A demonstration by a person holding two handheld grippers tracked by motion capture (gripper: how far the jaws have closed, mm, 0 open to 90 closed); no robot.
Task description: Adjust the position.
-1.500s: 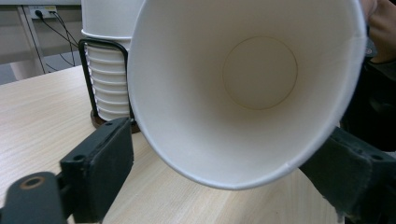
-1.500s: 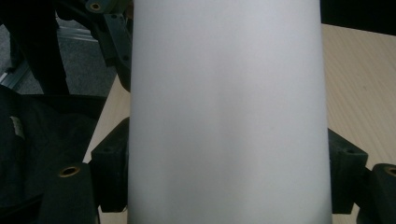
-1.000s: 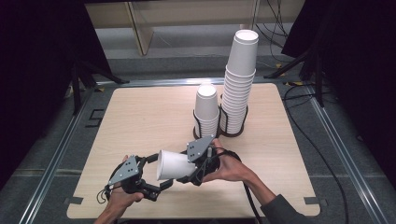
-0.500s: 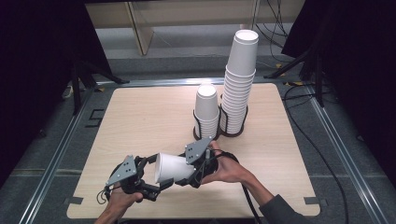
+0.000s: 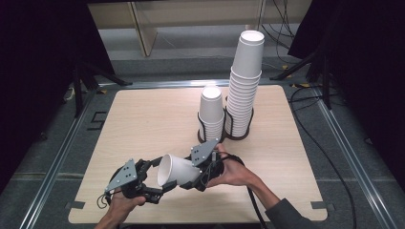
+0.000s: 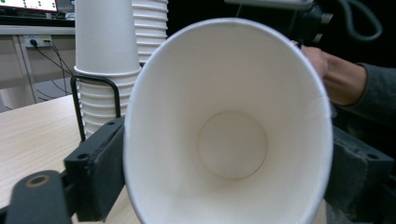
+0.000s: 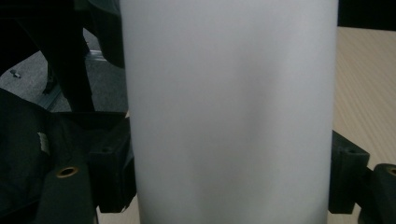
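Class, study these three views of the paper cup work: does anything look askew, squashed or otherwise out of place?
One thing: the loose cup lies sideways in the air between the left gripper and right gripper, and its rim looks squeezed into an oval where the left jaws have just closed on it. The short stack and tall stack stand upright in their holders.

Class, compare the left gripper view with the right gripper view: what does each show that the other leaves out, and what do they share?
The left gripper view looks into the paper cup, down to its round bottom, with two cup stacks and a hand behind. The right gripper view looks onto the cup's plain outer wall, with floor at the left. Both share the cup between black jaws that press its sides, and the wooden table.
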